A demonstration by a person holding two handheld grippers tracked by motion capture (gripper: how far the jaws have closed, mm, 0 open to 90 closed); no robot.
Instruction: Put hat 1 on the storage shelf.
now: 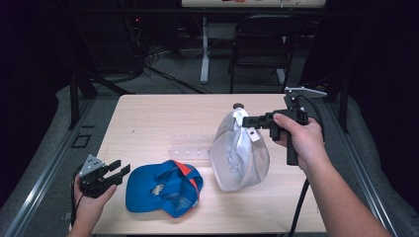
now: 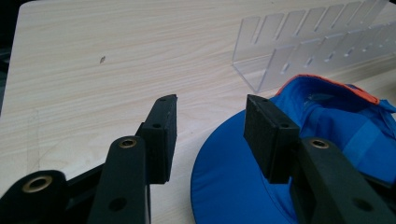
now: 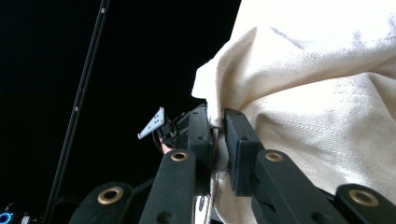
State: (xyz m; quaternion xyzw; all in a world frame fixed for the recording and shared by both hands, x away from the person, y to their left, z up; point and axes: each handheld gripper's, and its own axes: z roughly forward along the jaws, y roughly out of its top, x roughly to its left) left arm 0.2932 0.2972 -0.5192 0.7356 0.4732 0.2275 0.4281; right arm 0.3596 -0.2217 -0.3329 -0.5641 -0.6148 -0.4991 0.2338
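Two caps are in play on the table [image 1: 148, 113]: we hold the white cap [image 1: 240, 158] up with the right gripper [image 1: 245, 121], jaws pinched on a fold of cloth at its top edge, so that it hangs with its lower end touching or just above the wood, right of centre. In the right gripper view the white cap [image 3: 327, 93] bunches softly between the pads, and the weave creases rather than resisting. We judge it light and limp; it will sag and swing from one pinch, and a thin fold could slip out, so a seam or the brim would be a firmer hold. The blue cap [image 1: 163, 187] lies near the front edge, inside up, an orange trim showing. Our left gripper [image 1: 116, 173] rests just left of it, jaws parted and empty; in the left gripper view the blue cap [image 2: 243, 186] has its brim under the right-hand jaw. That brim looks stiffer than the crown, and we think it the best place to grip. A clear rack [image 1: 190, 148] stands between the caps, just behind the blue one.
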